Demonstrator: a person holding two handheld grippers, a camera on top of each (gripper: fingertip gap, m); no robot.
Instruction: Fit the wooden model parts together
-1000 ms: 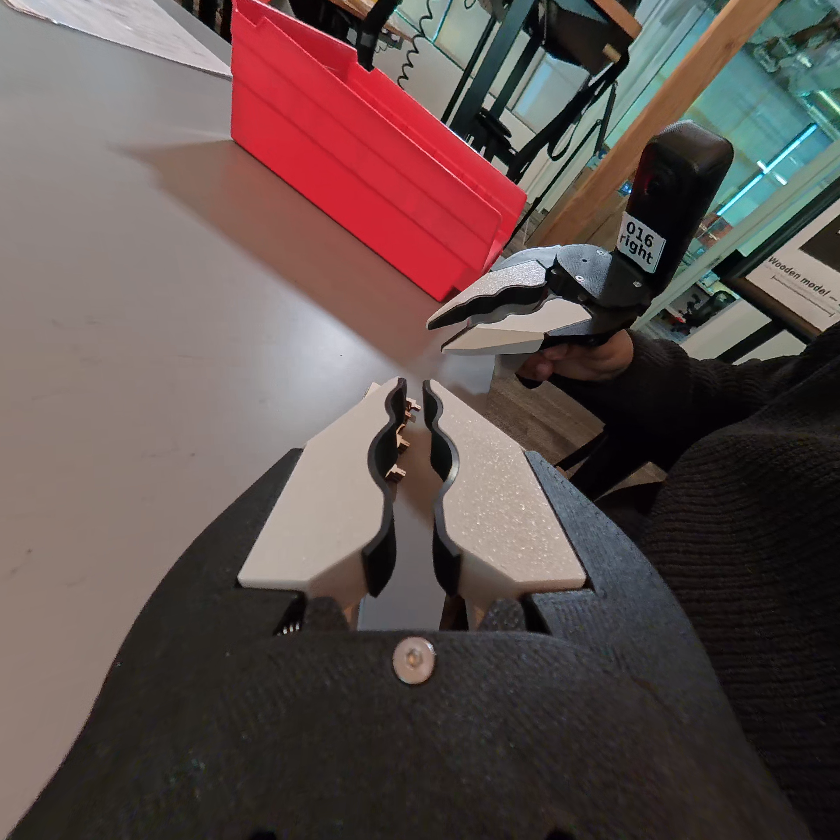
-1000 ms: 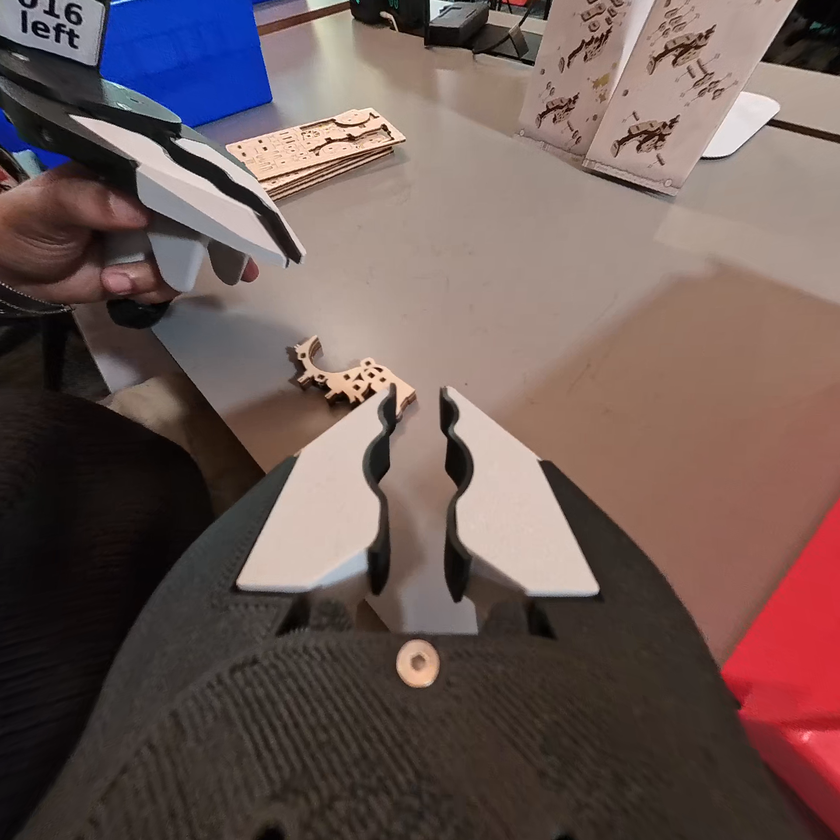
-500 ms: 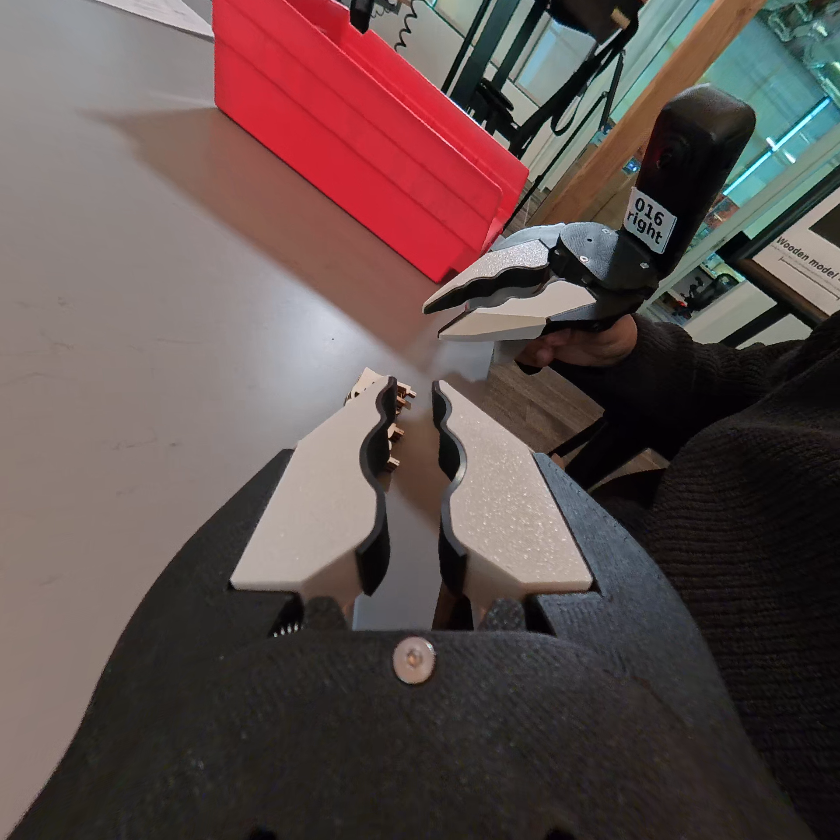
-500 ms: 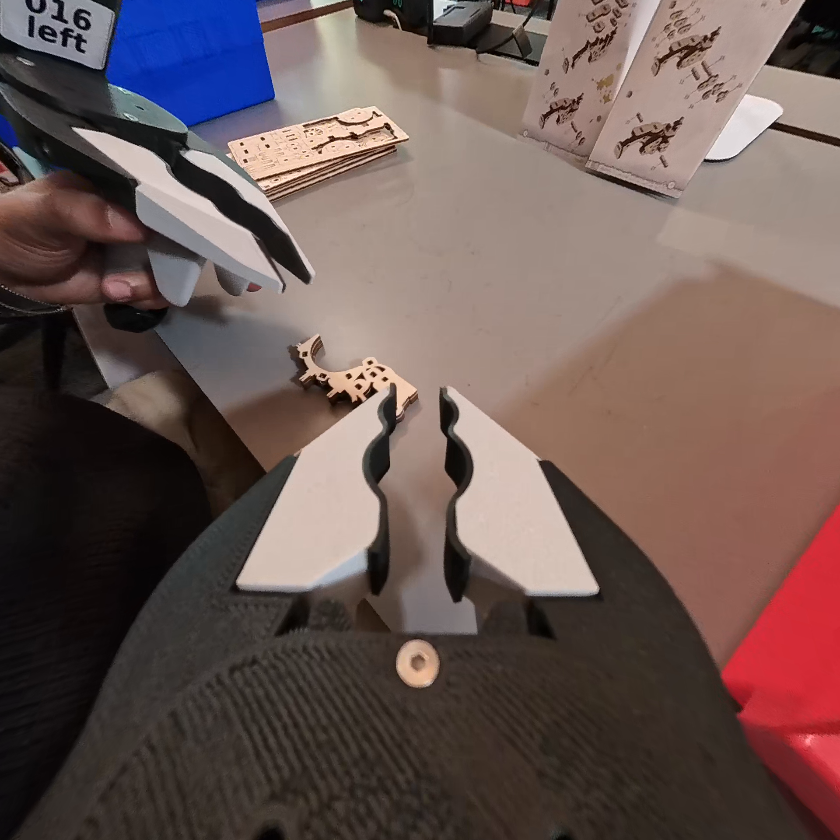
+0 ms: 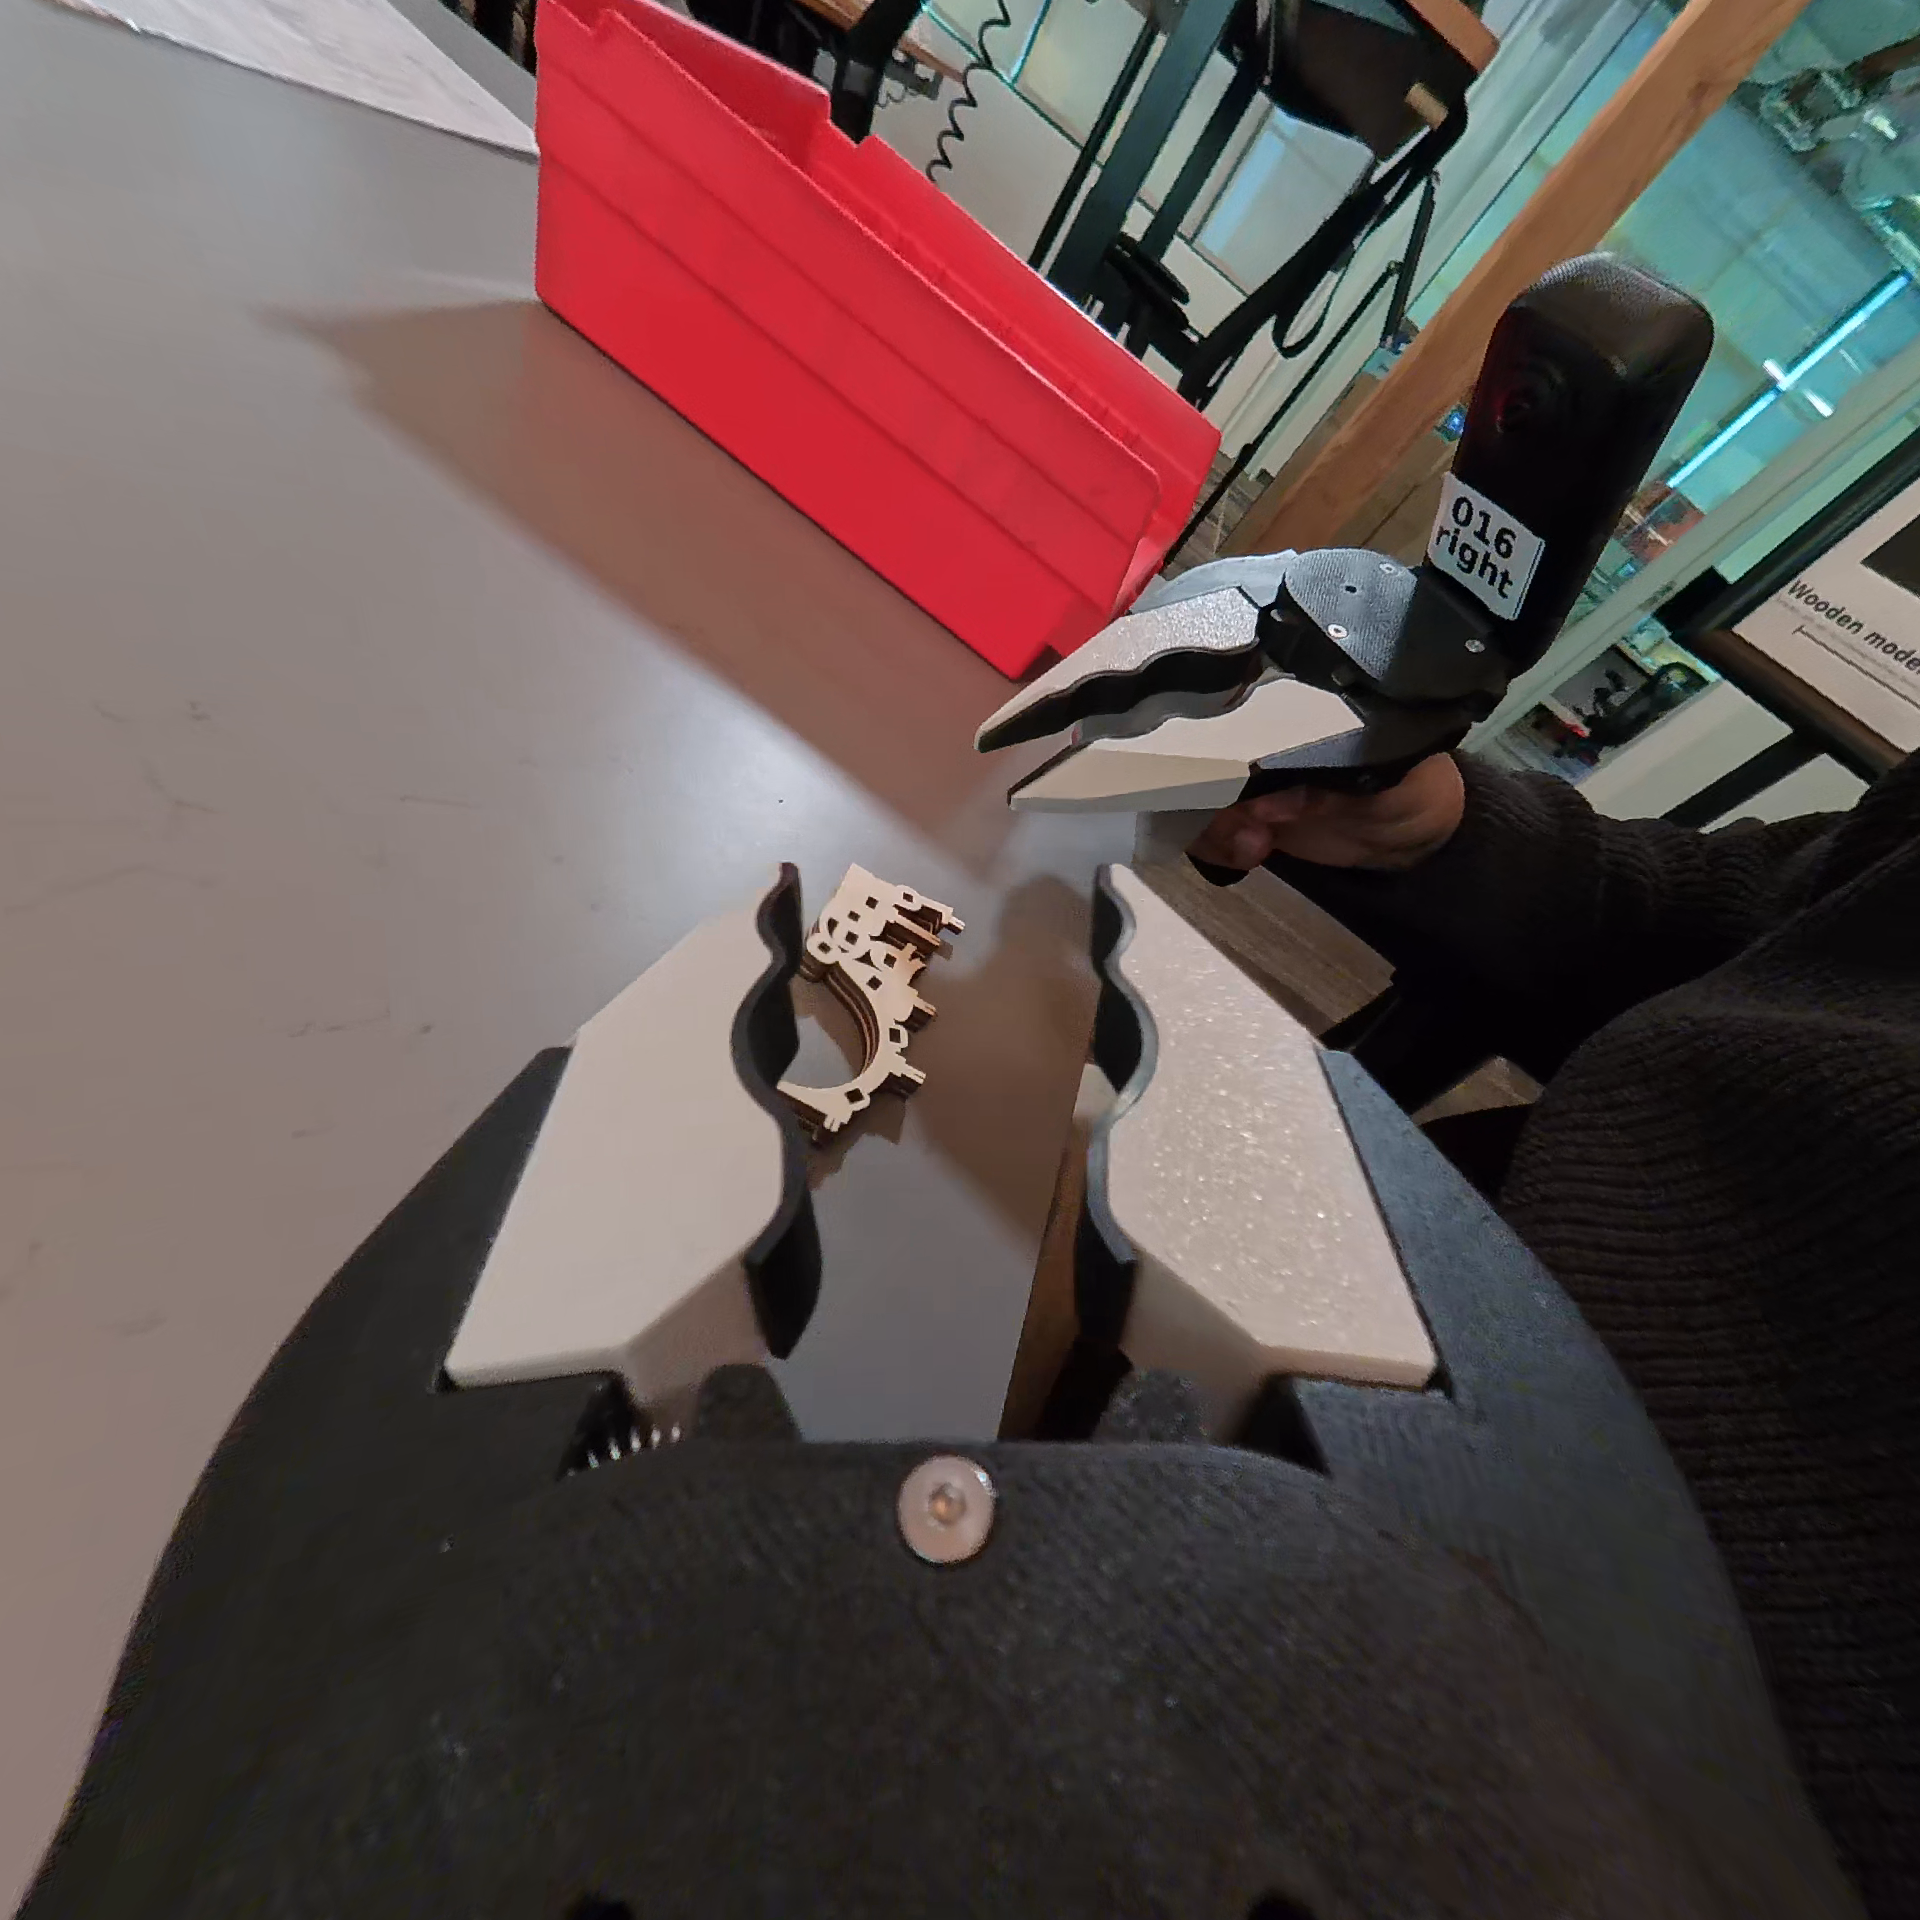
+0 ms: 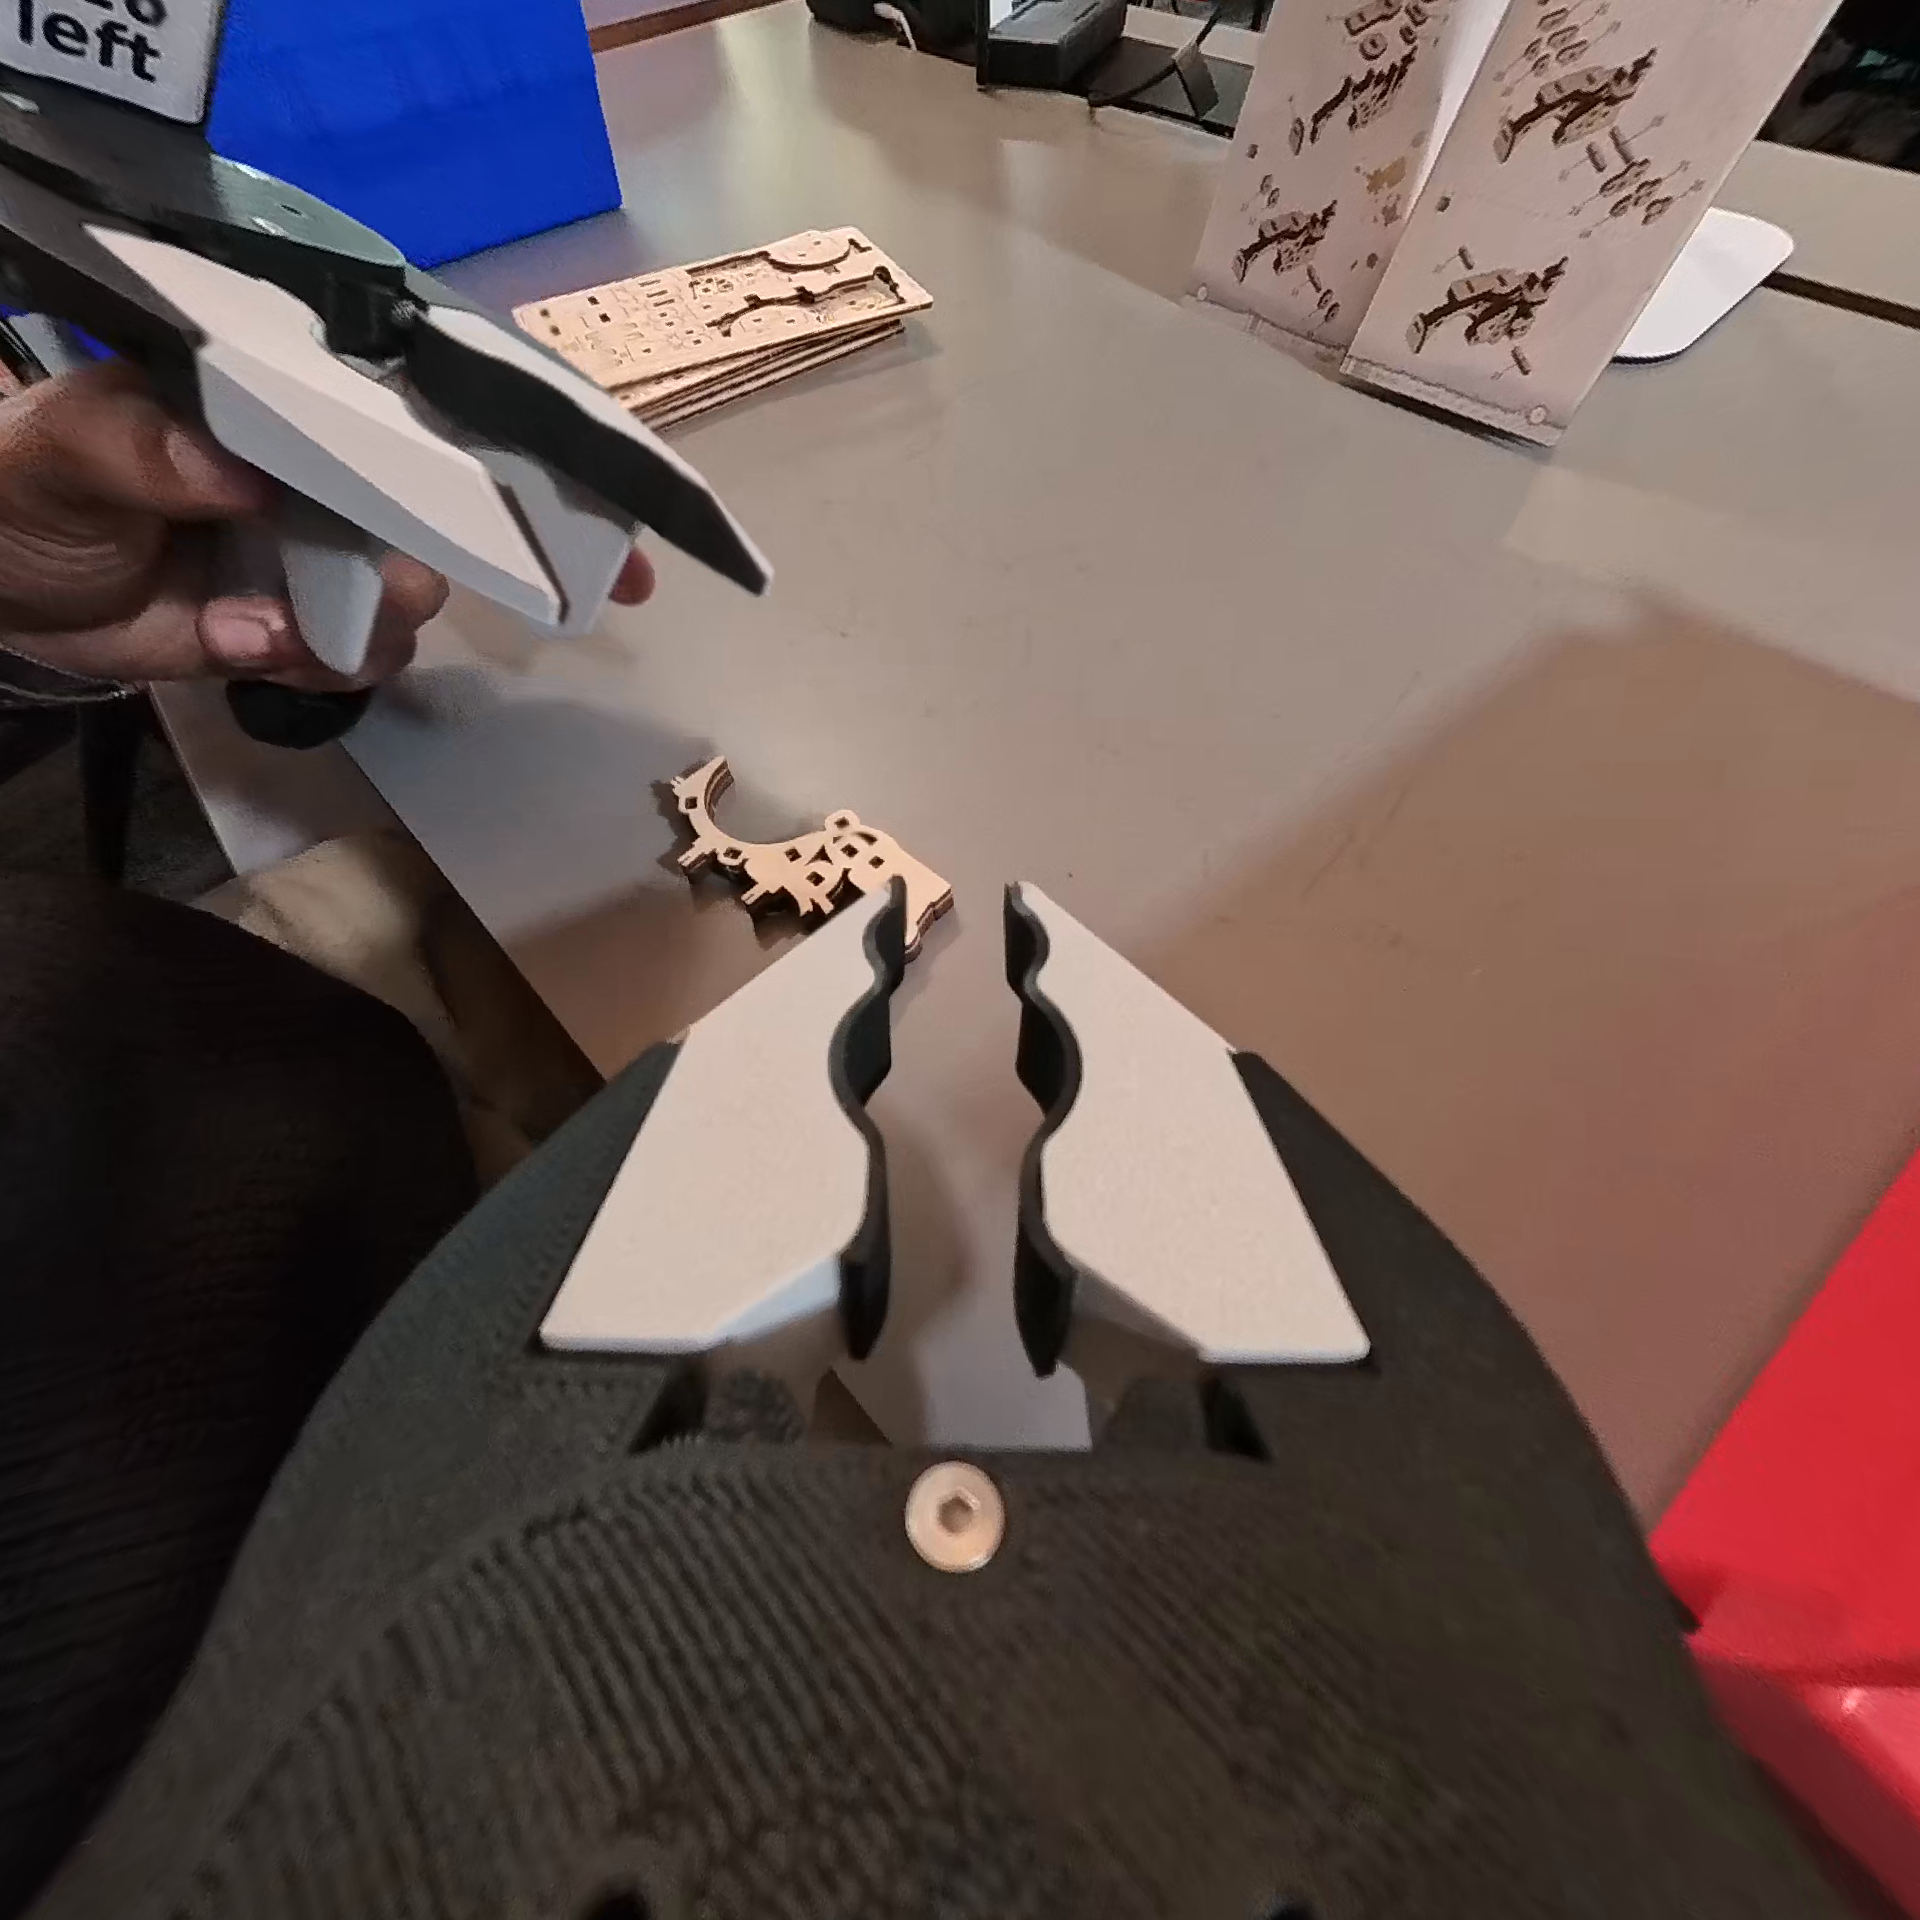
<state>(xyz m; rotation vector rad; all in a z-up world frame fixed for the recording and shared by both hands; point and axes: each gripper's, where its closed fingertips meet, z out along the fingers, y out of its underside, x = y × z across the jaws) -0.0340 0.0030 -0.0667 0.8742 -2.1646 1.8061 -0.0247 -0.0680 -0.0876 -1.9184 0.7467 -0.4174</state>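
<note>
A flat wooden model piece (image 5: 868, 997), curved with small cut-outs, lies on the grey table (image 5: 312, 727) near its front edge. My left gripper (image 5: 948, 894) is open wide and empty, just above the piece, which shows between its fingers by the left one. In the right wrist view the piece (image 6: 800, 862) lies just ahead and left of my right gripper (image 6: 953, 894), which is slightly open and empty. The left gripper (image 6: 665, 603) hovers above and left of the piece there. The right gripper (image 5: 1023, 769) also shows in the left wrist view, off the table's edge.
A red bin (image 5: 831, 364) stands on the table beyond the piece. A stack of wooden part sheets (image 6: 727, 312), a blue bin (image 6: 416, 125) and standing instruction sheets (image 6: 1455, 208) are farther back. The person's dark sleeve (image 5: 1714, 1143) is at the right. My hands' fingertips stand some 8 cm from each other.
My left gripper's jaws have opened from a narrow gap to wide, and it has moved closer over the wooden piece. The right gripper has hardly moved.
</note>
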